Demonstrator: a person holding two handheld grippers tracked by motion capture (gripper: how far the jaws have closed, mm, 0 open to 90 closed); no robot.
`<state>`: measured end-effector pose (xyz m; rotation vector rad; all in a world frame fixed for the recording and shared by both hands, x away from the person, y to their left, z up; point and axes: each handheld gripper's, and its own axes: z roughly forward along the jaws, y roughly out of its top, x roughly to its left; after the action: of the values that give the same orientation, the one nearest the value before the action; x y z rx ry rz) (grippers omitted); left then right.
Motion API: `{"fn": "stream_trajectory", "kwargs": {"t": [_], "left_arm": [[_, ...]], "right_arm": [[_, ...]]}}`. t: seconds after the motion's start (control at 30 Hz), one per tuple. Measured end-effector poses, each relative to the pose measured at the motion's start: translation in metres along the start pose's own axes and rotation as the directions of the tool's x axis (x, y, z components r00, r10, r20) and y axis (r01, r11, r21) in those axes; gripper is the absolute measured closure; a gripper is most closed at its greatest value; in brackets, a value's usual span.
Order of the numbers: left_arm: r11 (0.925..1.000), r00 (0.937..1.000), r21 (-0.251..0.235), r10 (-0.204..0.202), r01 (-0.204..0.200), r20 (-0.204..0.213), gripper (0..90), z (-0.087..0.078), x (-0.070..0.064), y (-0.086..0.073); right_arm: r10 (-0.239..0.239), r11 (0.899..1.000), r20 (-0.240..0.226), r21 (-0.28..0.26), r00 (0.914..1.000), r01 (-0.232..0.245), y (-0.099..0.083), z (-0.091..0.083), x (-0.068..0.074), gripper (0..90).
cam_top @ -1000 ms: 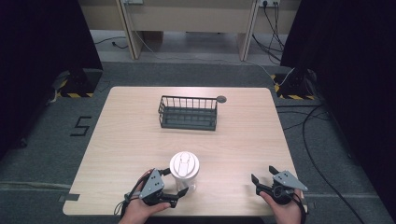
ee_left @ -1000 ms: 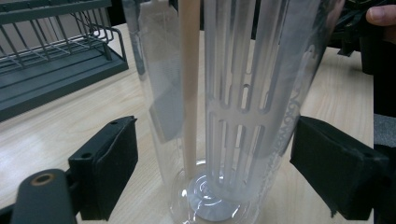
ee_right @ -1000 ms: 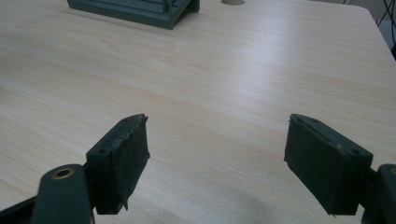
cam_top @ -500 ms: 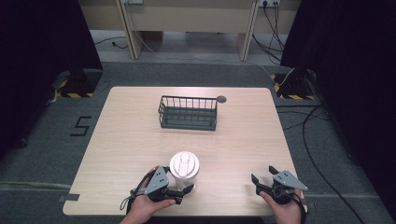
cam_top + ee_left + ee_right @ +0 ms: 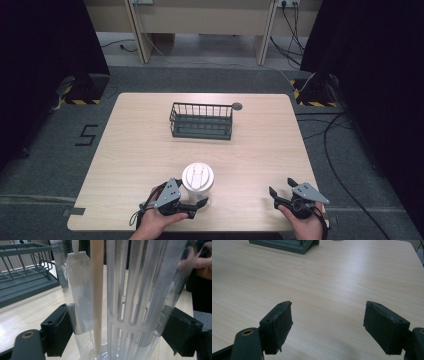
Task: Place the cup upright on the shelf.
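Bottle (image 5: 198, 182) upright near the front table (image 5: 140, 150) edge, squeezed low between the left gripper (image 5: 192, 204) pads (image 5: 58, 332), clamped on its clear wall. Looks light, rigid, slick plastic with a slotted insert inside; best held low on the body, not by the white lid. Right gripper (image 5: 282, 192) parked wide apart, holding nothing. Farther back, wire basket (image 5: 201, 120), well clear.

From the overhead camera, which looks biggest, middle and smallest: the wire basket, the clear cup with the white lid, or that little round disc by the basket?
1. wire basket
2. clear cup, though it stands nearer the camera
3. round disc
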<state>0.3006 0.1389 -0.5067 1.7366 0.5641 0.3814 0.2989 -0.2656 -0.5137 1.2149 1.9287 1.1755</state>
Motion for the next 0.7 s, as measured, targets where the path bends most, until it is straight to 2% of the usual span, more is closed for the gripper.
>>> {"fn": "stream_trajectory", "kwargs": {"t": [0.17,0.4,0.7], "left_arm": [[0.9998,0.9997,-0.009,0.02,-0.02,-0.014,17.5,-0.003,-0.001,0.007],[0.9989,0.9982,0.011,0.046,-0.045,-0.038,17.5,-0.003,0.0,0.014],[0.9987,0.9969,-0.004,0.051,-0.051,-0.061,17.5,0.004,0.006,0.03]], "right_arm": [[0.004,1.0,-0.003,0.001,1.0,-0.004,0.0,0.0,-0.001,23.7],[0.005,1.0,0.001,0.0,1.0,-0.005,0.0,-0.001,-0.001,23.8],[0.013,1.0,-0.001,-0.002,0.9999,-0.013,0.0,-0.001,-0.001,23.9]]}}
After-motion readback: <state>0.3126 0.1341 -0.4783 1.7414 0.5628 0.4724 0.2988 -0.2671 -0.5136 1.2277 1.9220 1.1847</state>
